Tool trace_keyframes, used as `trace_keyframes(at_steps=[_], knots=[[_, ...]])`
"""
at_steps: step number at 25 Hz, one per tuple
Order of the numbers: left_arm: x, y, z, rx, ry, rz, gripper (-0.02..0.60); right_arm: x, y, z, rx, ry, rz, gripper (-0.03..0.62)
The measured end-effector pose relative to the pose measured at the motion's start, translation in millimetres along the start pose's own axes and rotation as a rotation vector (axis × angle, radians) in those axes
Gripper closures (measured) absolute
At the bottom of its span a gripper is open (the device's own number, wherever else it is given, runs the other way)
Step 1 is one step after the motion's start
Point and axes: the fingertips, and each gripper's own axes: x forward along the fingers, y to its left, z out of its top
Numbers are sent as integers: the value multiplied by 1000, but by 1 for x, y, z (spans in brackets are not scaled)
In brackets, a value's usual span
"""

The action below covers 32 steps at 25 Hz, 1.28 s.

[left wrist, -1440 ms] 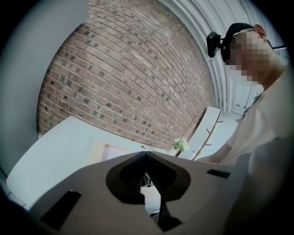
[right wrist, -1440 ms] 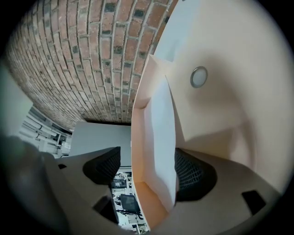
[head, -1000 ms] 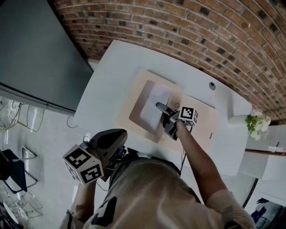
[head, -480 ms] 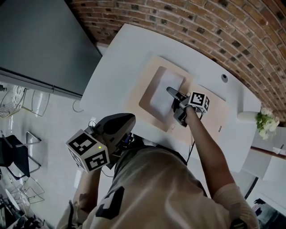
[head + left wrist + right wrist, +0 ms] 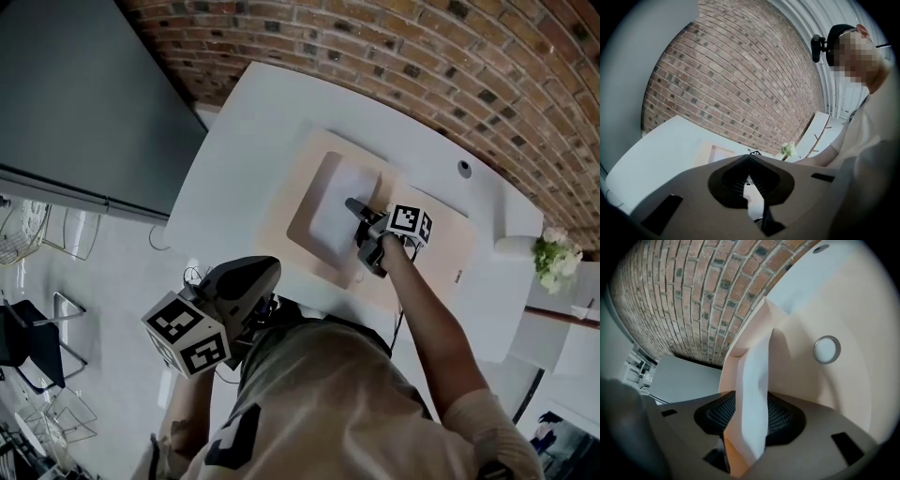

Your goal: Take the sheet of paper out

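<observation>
Nearest the body, the left gripper [image 5: 750, 159] is held low at the person's side, short of the counter [image 5: 248, 122]. Its jaws are clenched tip to tip with nothing between them, and its placing matches that of a second ago.

The right gripper [image 5: 750, 404] is extended over the counter on an outstretched arm. It stands at the same edge of the sheet of paper [image 5: 333, 211] as it did a second ago. Its jaws have just been closing and are now grasping the white sheet. The sheet runs up between the ribbed pads and is buckled where they press it. A beige layer lies against the sheet's left face inside the jaws; whether it is also pinched cannot be told.

The rest of the sheet lies in the opened mouth of a beige envelope [image 5: 309, 173], which lies flat on the white counter. The right gripper and its marker cube [image 5: 410, 223] cover the sheet's near right corner in the head view. A round snap button [image 5: 827, 349] sits on the envelope just right of the jaws.

Beyond the envelope, a round grommet [image 5: 464, 169] is set in the counter. A small white-flowered plant [image 5: 555, 258] stands off the counter's right end. A red brick wall [image 5: 422, 56] closes the far side, and a dark grey panel [image 5: 75, 94] stands to the left.
</observation>
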Motion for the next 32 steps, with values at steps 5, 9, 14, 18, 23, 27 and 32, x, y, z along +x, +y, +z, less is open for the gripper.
trace_keyframes(at_steps=[5,9,14,18,23,27,32], knots=[[-1,2,0,-2,-2,13,568,2,-1,1,9,0,-9,414],[3,-1,2,-3,-3,3,568,-3,-8,4,8,-10,-50,469],[-3,8,6,3,-21,7,568,1,-8,6,-2,-31,-68,478],[-8,10,6,0,-20,19,568,1,-14,6,-12,-32,-112,522],[-10,11,6,-2,-26,29,568,4,-19,4,-44,-7,-164,560],[-12,8,5,1,-28,25,568,4,-19,3,-47,-8,-170,568],[-12,7,3,-5,-27,25,568,1,-20,-1,-41,-4,-169,568]])
